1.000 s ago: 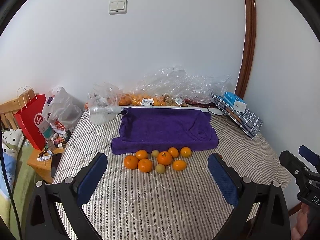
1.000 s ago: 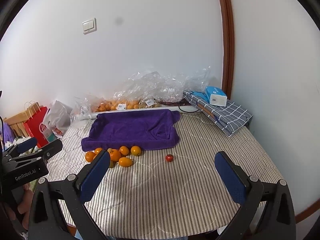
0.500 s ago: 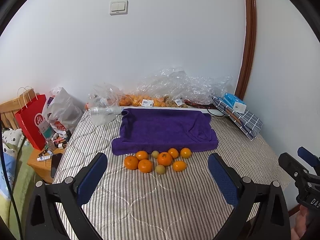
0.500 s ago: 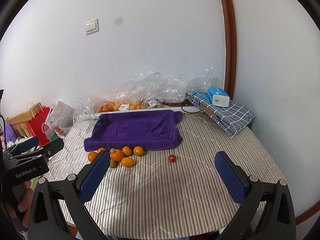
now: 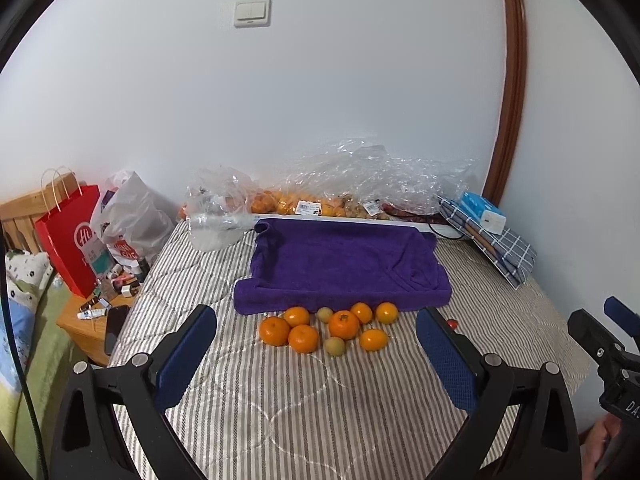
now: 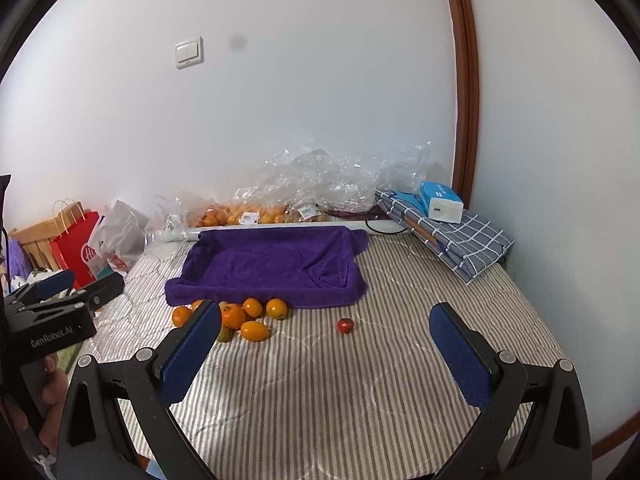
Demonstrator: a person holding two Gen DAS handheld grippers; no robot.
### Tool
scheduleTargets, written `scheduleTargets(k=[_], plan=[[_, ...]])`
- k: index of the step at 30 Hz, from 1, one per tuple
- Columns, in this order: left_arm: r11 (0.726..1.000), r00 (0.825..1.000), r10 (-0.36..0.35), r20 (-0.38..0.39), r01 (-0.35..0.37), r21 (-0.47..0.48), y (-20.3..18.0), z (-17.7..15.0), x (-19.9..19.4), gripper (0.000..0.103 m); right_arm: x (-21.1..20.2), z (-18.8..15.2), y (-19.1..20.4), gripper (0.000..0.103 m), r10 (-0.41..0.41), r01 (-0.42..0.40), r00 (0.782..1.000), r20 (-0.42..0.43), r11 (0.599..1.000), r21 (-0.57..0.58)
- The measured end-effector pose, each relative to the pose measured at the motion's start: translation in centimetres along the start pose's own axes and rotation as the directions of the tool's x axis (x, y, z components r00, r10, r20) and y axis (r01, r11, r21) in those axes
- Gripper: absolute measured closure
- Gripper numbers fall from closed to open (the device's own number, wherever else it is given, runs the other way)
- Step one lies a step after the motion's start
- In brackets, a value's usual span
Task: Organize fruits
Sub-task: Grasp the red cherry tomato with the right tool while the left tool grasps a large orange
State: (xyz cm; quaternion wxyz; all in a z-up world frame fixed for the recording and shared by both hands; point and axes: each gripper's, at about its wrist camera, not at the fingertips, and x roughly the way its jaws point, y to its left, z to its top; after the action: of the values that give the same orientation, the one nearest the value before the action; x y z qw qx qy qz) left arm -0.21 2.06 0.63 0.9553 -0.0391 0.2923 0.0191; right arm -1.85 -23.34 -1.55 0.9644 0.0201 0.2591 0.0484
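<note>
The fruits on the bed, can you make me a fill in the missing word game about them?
1. The orange fruits sit in a bunch just in front of the ______ towel.
2. One small ______ tomato lies alone, away from the bunch.
3. Both the left gripper and the right gripper are ______ and hold nothing.
4. The striped bedcover has ______ fruits lying on the towel.

Missing words: purple; red; open; no
</note>
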Motion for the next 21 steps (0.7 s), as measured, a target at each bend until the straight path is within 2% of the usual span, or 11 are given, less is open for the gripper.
scheduleTargets(k=[3,6,11,15,17,21], plan=[[1.0,1.0,0.011,0.005,-0.011,-0.007,0.8,-0.3,1.1,0.005,1.0,-0.1,-0.3,0.0,-0.018,0.018,1.0,-0.001,1.0,0.002],[1.0,1.0,0.028,-0.007,-0.028,-0.003,1.7,-1.0,2.6,0.007,3.1,-0.5,-1.1,0.002,-0.017,0.017,0.999,-0.044,1.0,0.013],[0.999,0.995,0.049,-0.088,-0.048,0.01,3.2,-2.1,6.6,0.008,7.1,-2.3,-2.5,0.006,-0.02,0.022,0.993,-0.117,1.0,0.014],[0.999,0.989,0.038,-0.146,-0.041,-0.018,4.8,-3.6,9.7,0.011,11.2,-4.3,-4.2,0.022,0.015,0.0,0.978,-0.207,0.997,0.073],[0.999,0.982,0.037,-0.186,-0.041,-0.019,5.3,-4.3,11.5,0.013,13.7,-5.5,-4.8,0.023,0.035,-0.013,0.967,-0.251,0.996,0.09],[0.999,0.978,0.041,-0.204,-0.044,-0.01,5.9,-5.4,13.1,0.013,17.0,-6.9,-5.2,0.031,0.032,-0.007,0.961,-0.276,0.996,0.092]])
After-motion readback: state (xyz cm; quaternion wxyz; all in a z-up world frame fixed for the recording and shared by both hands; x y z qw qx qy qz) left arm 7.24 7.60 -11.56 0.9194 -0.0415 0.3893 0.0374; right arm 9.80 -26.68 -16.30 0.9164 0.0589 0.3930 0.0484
